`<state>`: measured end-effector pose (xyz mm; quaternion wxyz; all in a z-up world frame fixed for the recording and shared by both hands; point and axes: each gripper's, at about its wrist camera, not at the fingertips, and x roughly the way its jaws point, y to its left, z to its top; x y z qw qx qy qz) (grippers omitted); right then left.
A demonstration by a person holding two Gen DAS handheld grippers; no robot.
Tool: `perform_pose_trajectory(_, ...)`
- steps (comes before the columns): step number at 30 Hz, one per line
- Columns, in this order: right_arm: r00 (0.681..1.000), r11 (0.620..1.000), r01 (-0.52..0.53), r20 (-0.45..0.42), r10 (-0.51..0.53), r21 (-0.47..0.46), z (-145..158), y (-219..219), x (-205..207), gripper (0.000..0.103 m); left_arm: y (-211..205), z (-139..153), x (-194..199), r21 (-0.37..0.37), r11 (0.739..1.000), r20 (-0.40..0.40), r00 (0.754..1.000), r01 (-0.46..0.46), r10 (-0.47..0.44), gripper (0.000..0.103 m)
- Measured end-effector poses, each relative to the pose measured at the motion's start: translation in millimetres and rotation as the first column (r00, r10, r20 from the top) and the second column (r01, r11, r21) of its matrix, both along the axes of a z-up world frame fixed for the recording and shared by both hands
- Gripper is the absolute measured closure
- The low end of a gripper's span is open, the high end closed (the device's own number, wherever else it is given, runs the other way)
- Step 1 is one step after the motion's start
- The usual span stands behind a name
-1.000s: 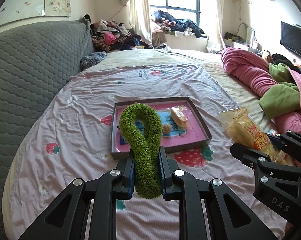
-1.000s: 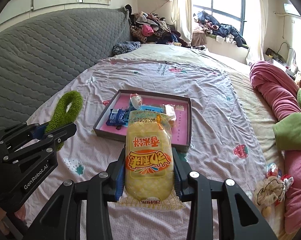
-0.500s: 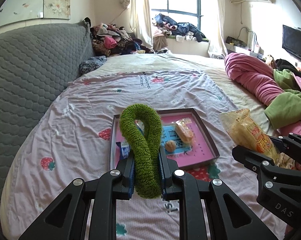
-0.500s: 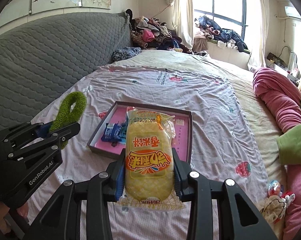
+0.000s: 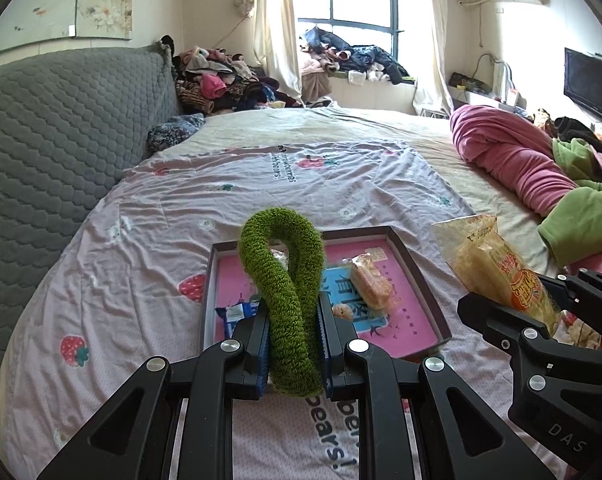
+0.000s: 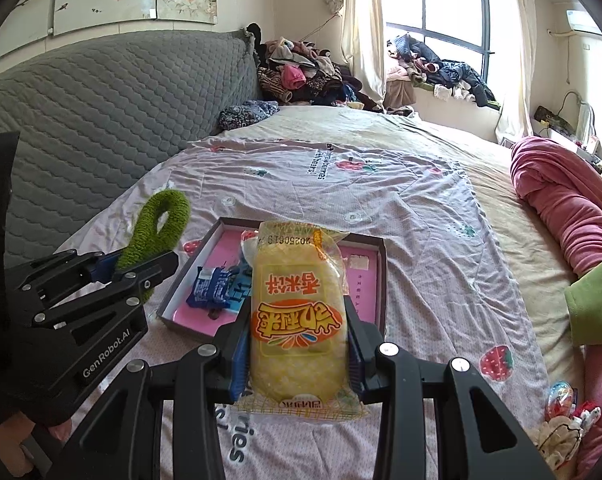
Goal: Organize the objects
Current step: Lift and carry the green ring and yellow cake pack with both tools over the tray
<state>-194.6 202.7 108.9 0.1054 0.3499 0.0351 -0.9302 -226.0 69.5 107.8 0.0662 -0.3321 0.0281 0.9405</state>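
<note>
Both grippers have come closer to the shallow box on the bed since a second ago; the box now fills more of each view and its near rim lies just ahead of the fingers. The left gripper point(image 5: 295, 344) has its fingers pressed onto the lower part of a fuzzy green hair scrunchie point(image 5: 285, 276), squeezing it into a long loop that stands up above the fingertips and, in the left wrist view, overlaps the box point(image 5: 423, 276). The right gripper point(image 6: 299, 336) pinches a yellow packaged snack bag point(image 6: 297, 316) by its sides, the bag standing upright between the fingers with its printed label upside down to the camera. Neither grip has changed.

The box has dark walls and a pink floor, and it rests on the strawberry-print sheet point(image 5: 133, 264) of the bed. Inside lie a blue snack wrapper point(image 6: 211, 286) near the left wall, a wrapped pastry point(image 5: 369, 284) toward the right and a small round brown item point(image 5: 343, 311) beside it. A pink blanket point(image 5: 509, 160) and a green one point(image 5: 581, 224) are heaped at the right side of the bed.
</note>
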Motion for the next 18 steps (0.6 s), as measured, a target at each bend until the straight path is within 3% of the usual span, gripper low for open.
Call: perform_pose_trajectory(18, 1.000, 0.998, 0.014, -0.016, -0.015, -0.058, -38.0, 4.6, -43.1, 0.063, -0.7, -52.2, -49.3, 0.021, 0.999, 0.011, 0.999, -0.031, 0.031, 0.083)
